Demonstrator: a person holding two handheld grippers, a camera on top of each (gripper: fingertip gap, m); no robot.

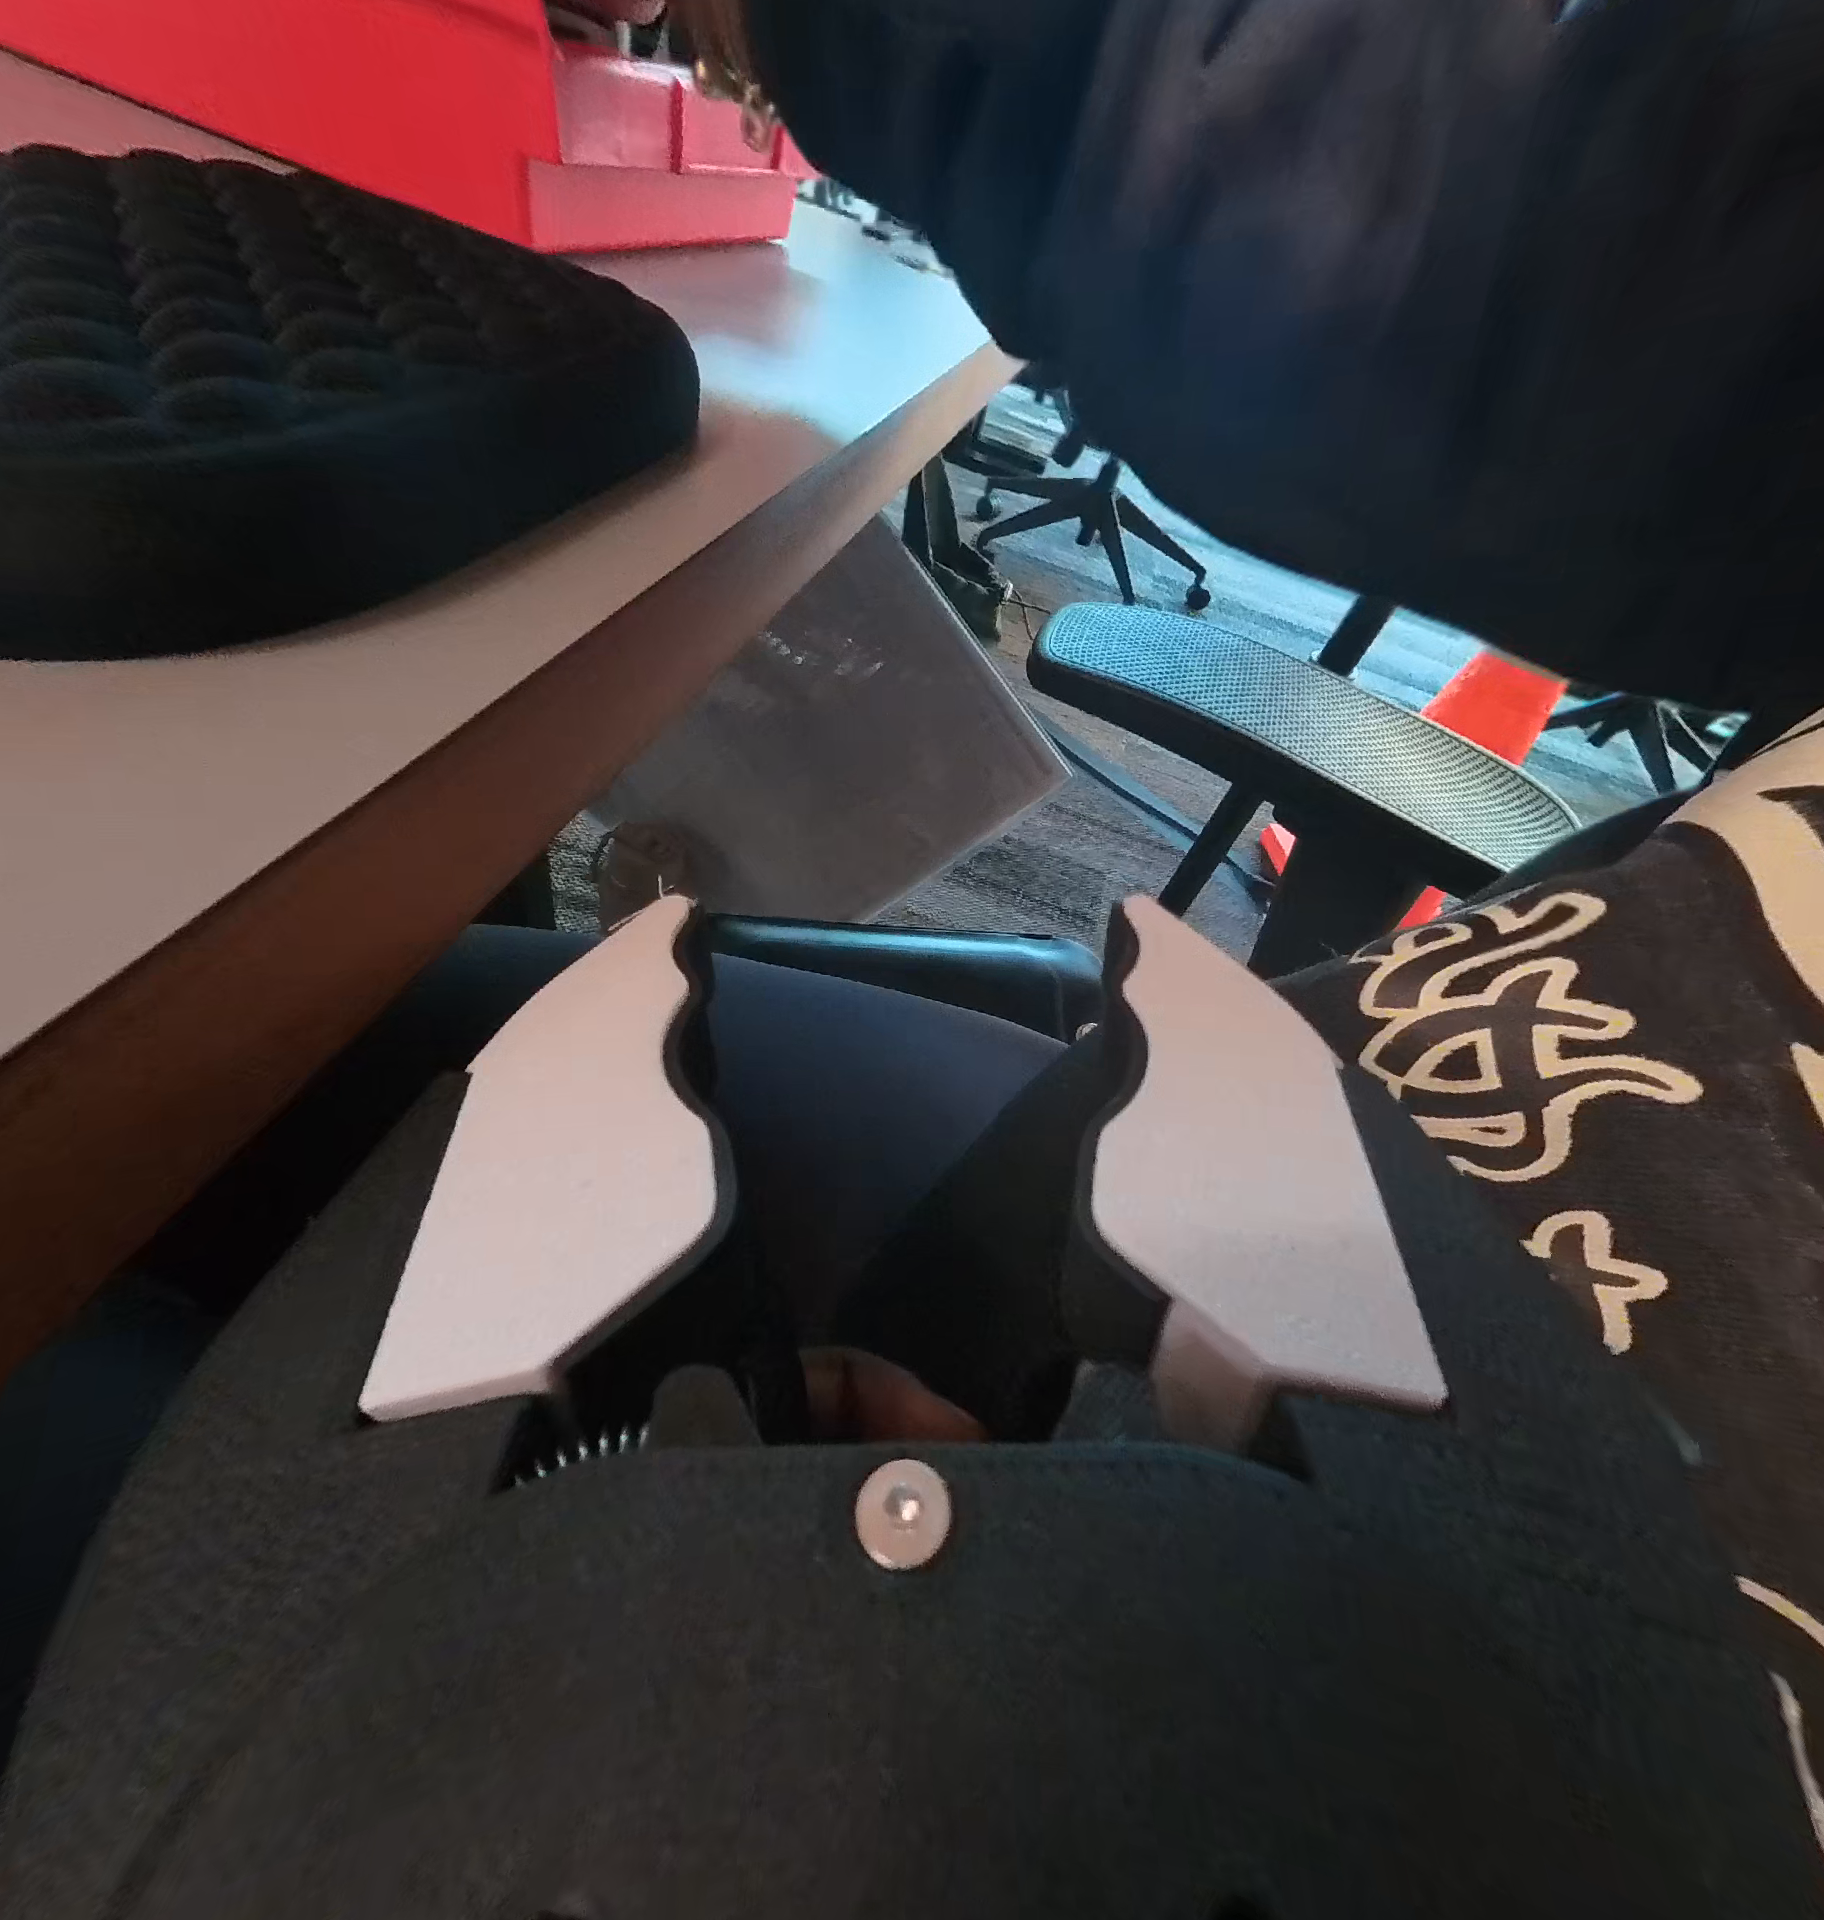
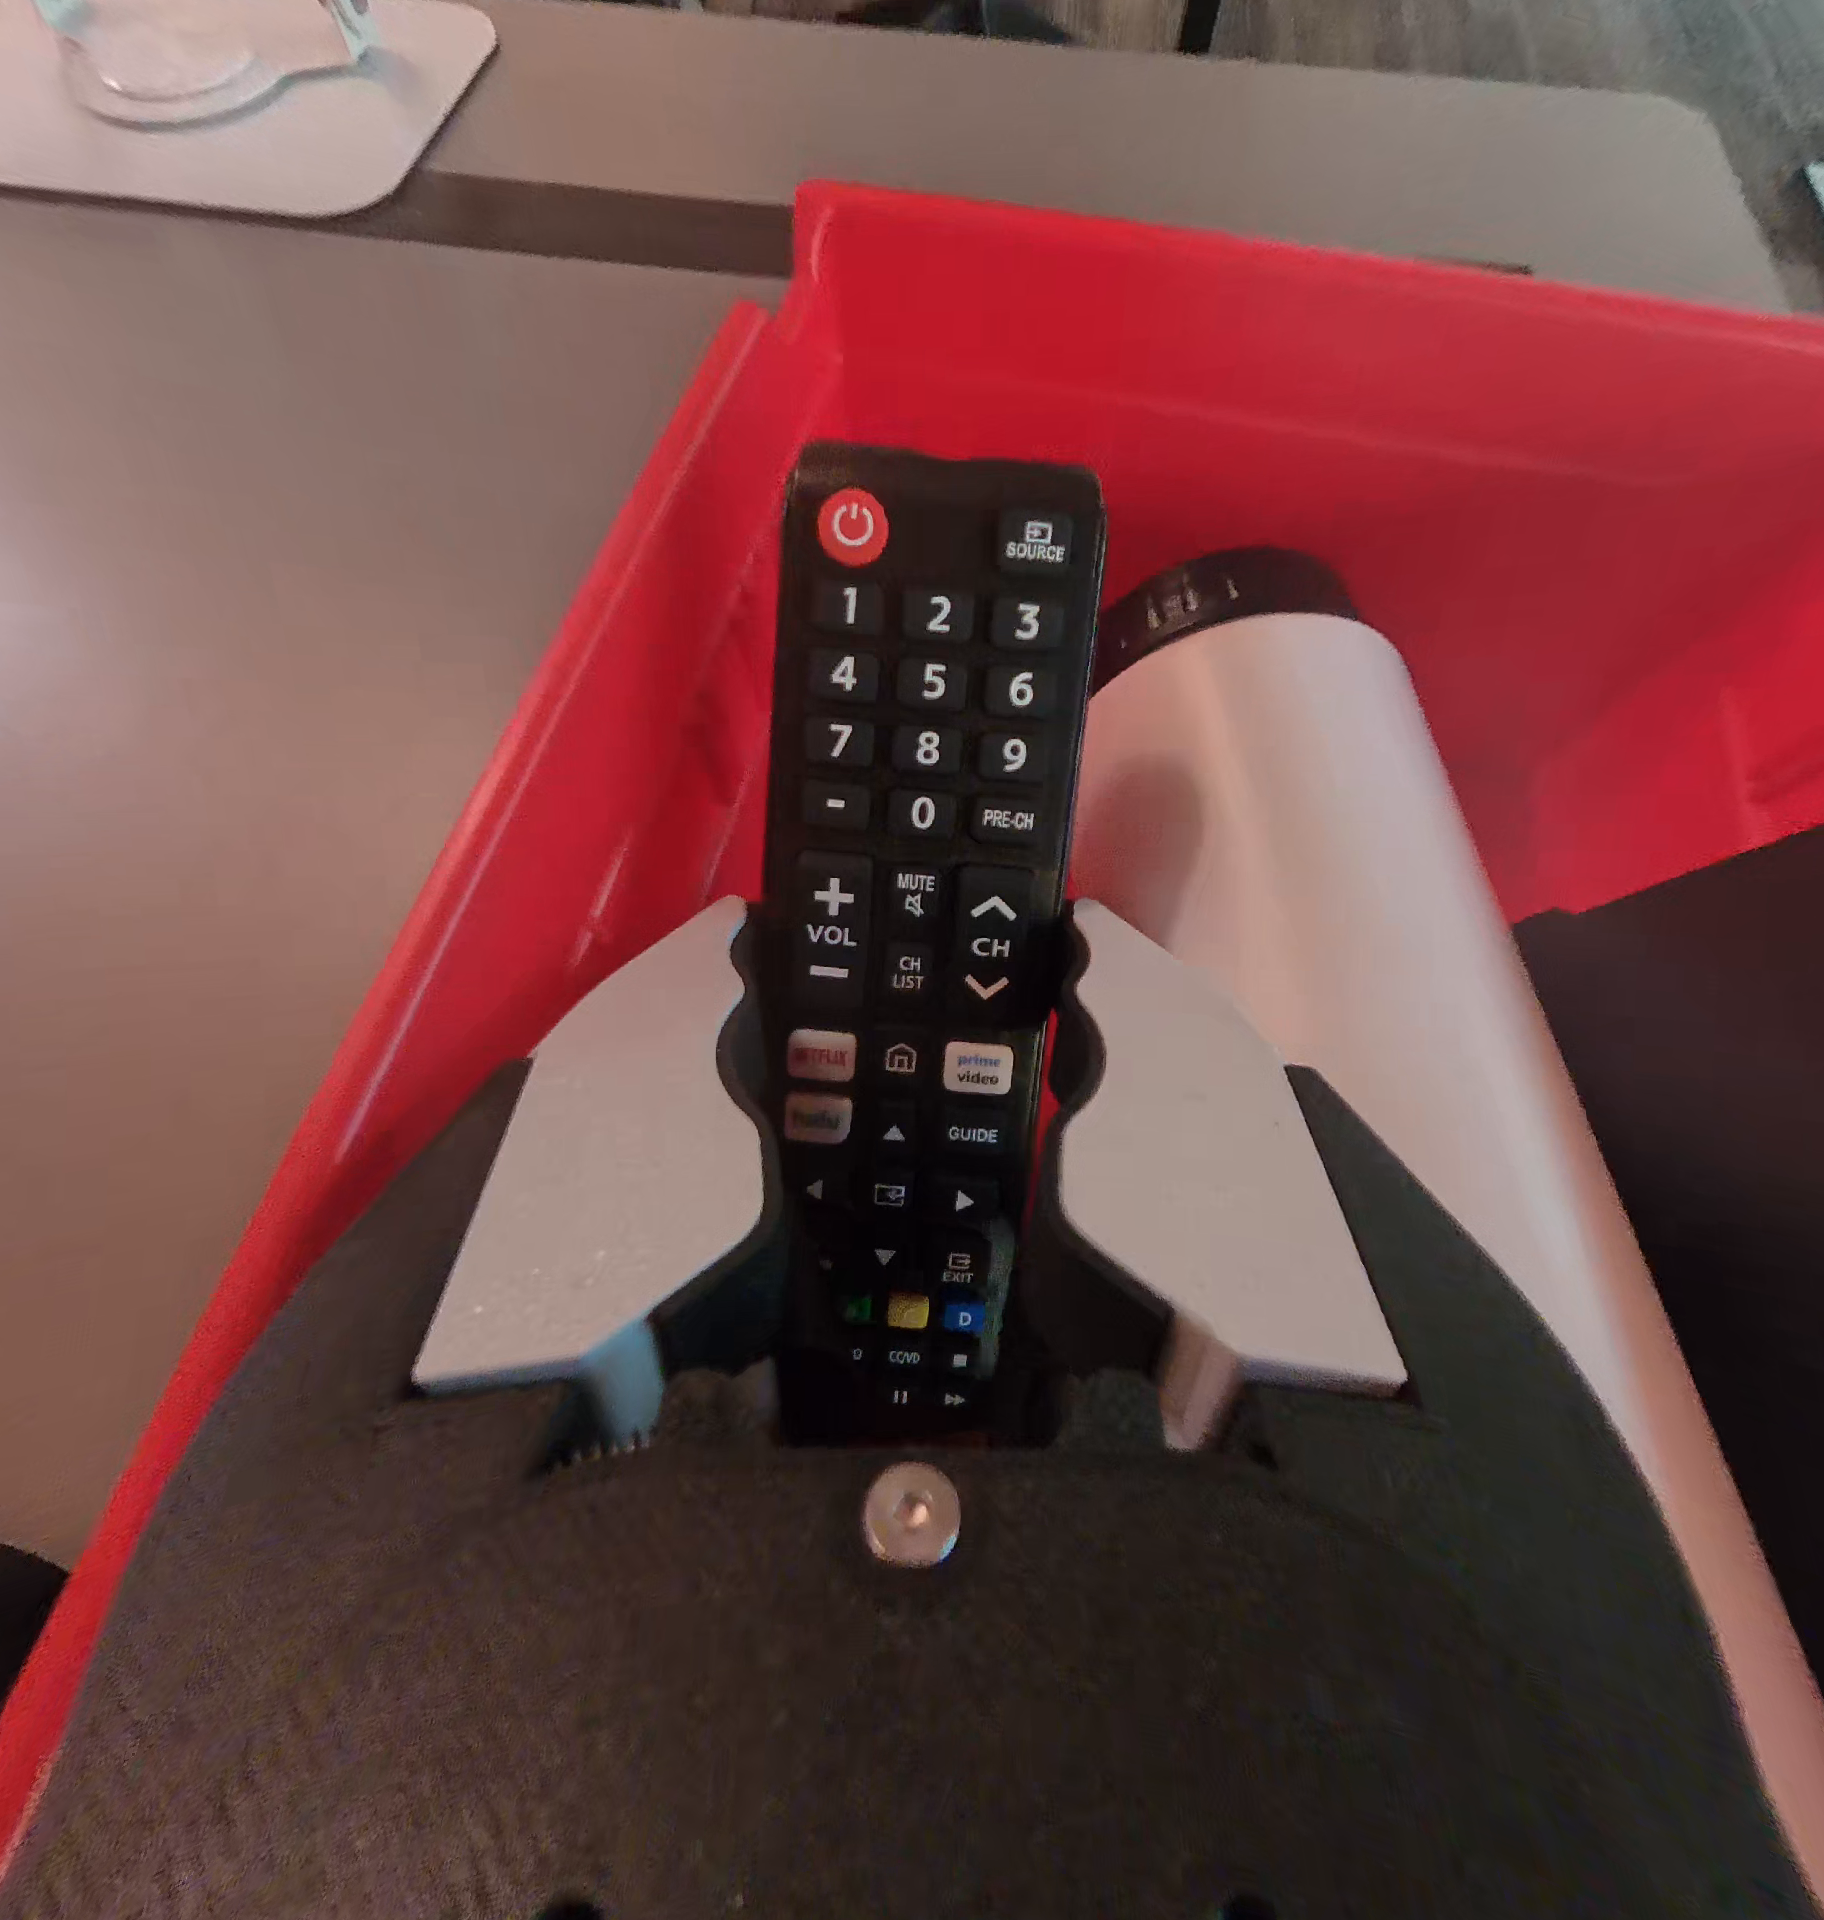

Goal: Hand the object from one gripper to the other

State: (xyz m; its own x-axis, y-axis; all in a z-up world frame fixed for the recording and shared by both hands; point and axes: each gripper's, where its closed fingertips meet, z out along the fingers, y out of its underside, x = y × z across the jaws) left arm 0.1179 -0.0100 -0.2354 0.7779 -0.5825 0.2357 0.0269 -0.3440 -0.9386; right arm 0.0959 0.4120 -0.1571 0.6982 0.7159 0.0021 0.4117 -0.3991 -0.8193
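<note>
Indoors: grey table [image 2: 264, 520], red bin [image 2: 1303, 416], office chair [image 1: 1303, 727].

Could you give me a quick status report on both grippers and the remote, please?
Right hand-held gripper shut on TV remote, over red bin. Left hand-held gripper open, empty, low beside table edge. White bottle lies beside remote.

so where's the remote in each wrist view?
Left wrist view: not in it; the left gripper is open and empty, down beside the table edge.
Right wrist view: centre, the remote clamped upright in the right gripper.
Shared landmark: the red bin.
</note>
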